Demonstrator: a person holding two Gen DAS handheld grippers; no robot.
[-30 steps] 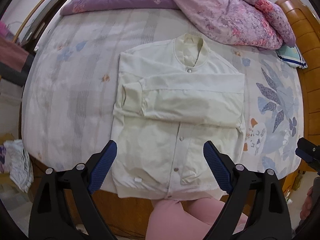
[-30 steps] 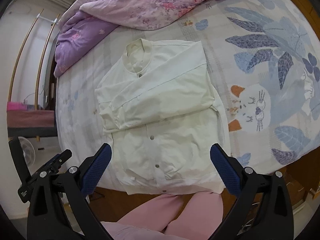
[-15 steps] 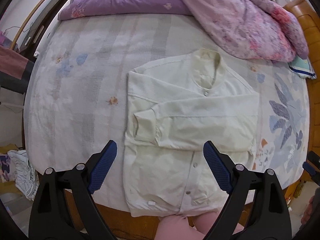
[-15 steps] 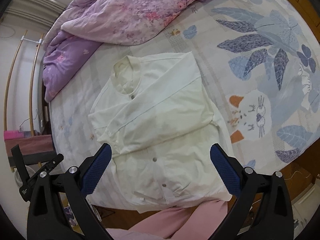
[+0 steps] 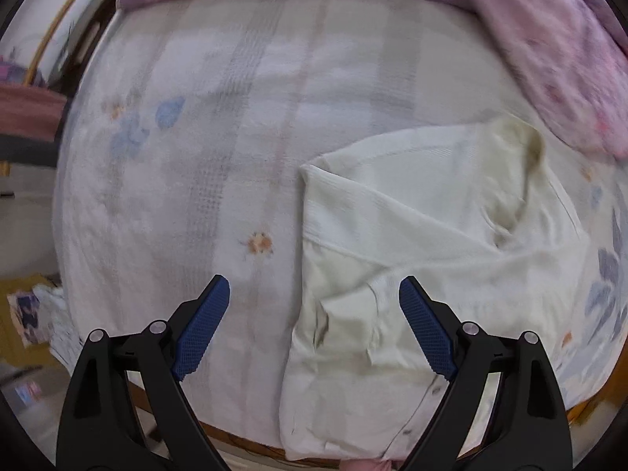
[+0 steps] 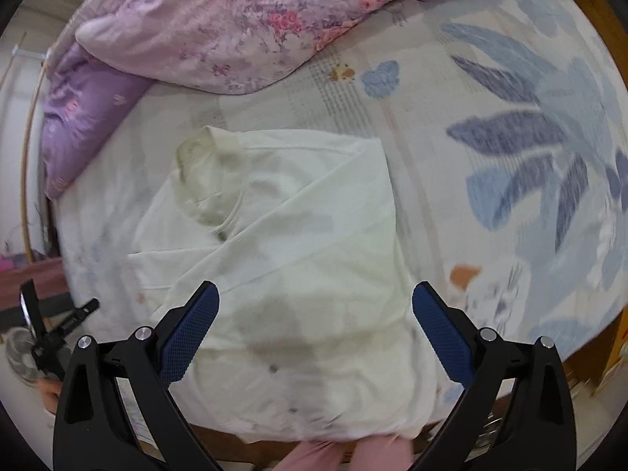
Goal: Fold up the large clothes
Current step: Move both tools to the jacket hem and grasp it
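Cream-white snap-front jacket (image 6: 298, 267) lying flat on pale floral-print bedsheet (image 5: 235, 125), near the bed's front edge, collar pointing away toward the bedding. Both sleeves folded across the chest, one cuff lying near the jacket's left side edge (image 5: 353, 306). Hem reaching the bed's front edge. Picture slightly blurred.

Left claw (image 5: 314, 325) spread wide, nothing held, hovering over the jacket's left edge: one blue-padded finger over bare sheet, the other over the cream fabric. Right claw (image 6: 314, 329) likewise spread wide and empty, hanging above the lower front of the jacket, both fingers over the fabric.

Beyond the collar: pink floral quilt (image 6: 243, 19), with purple quilted cover (image 6: 86, 114) beside it. Pink-clad legs (image 6: 341, 455) at the bed's front edge.
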